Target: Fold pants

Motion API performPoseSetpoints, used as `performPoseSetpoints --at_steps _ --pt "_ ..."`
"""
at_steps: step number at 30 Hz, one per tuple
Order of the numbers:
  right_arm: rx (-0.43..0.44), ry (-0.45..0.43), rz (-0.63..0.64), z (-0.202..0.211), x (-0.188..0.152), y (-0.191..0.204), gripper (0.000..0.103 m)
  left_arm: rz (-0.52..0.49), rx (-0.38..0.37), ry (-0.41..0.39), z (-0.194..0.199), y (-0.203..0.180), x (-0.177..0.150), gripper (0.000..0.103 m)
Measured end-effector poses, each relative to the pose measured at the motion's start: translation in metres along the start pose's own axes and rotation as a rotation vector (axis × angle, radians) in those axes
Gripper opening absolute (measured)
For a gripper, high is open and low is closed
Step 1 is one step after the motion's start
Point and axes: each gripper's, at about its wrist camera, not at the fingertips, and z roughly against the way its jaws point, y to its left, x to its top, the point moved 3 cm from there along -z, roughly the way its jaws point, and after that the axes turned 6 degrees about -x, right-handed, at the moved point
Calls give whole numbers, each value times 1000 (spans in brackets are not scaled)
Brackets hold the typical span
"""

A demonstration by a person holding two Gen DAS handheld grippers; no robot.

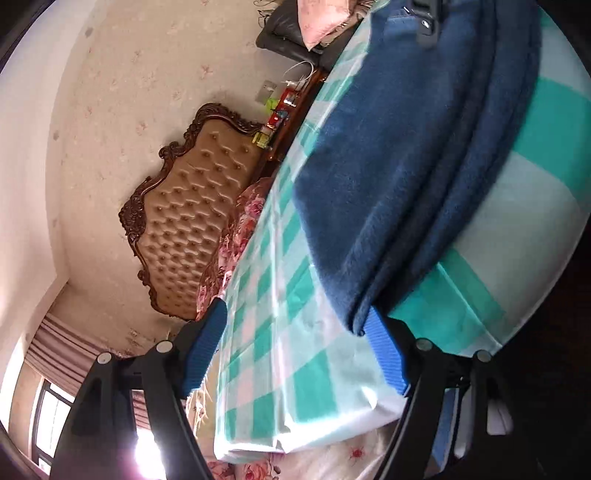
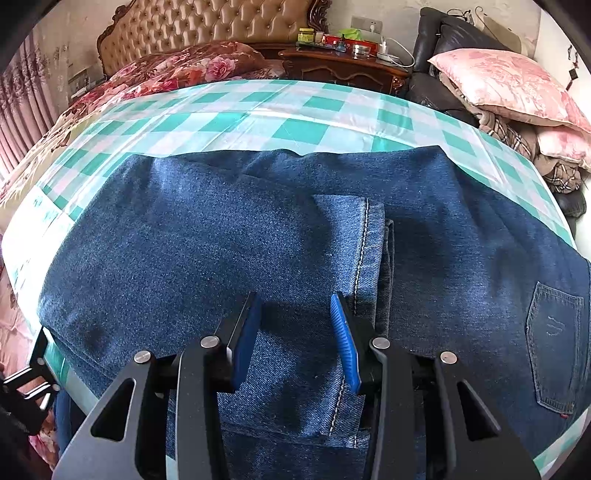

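Blue denim pants (image 2: 258, 236) lie folded over on a table with a green-and-white checked cloth (image 2: 295, 110). The leg hem with its stitched seam (image 2: 364, 251) rests on the upper part; a back pocket (image 2: 554, 343) shows at the right. My right gripper (image 2: 295, 314) is open just above the hem end, its blue pads either side of the cloth. In the tilted left wrist view the pants' folded edge (image 1: 388, 184) lies on the checked cloth (image 1: 280, 314). My left gripper (image 1: 295, 325) is open at the fold's corner, one pad touching it. The right gripper (image 1: 424, 22) shows far off.
A bed with floral bedding (image 2: 184, 70) and a tufted headboard (image 2: 207, 26) stands behind the table. A wooden nightstand (image 2: 343, 66) holds small items. Pink pillows (image 2: 509, 88) are stacked on a dark chair at the right. A curtained window (image 1: 55, 406) is bright.
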Motion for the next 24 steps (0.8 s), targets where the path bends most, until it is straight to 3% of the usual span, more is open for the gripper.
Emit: performPoseSetpoints --at_steps 4,8,10,12,20,22,24 --pt "-7 3 -3 0 1 1 38 -40 12 17 -5 -5 5 76" --pt "2 7 -1 0 1 0 38 -3 35 -31 1 6 22 77" --pt "0 7 0 0 1 1 38 4 32 -15 -5 10 20 79" --pt "1 7 4 0 1 1 38 -34 0 44 -17 4 8 79" --pt "20 15 3 -1 2 -2 38 -24 -87 -14 -5 15 -13 78" --pt "28 18 0 -1 2 -3 38 -3 -142 32 -2 24 -19 82" --pt "30 21 1 -1 2 -2 38 119 -262 59 10 49 -30 79"
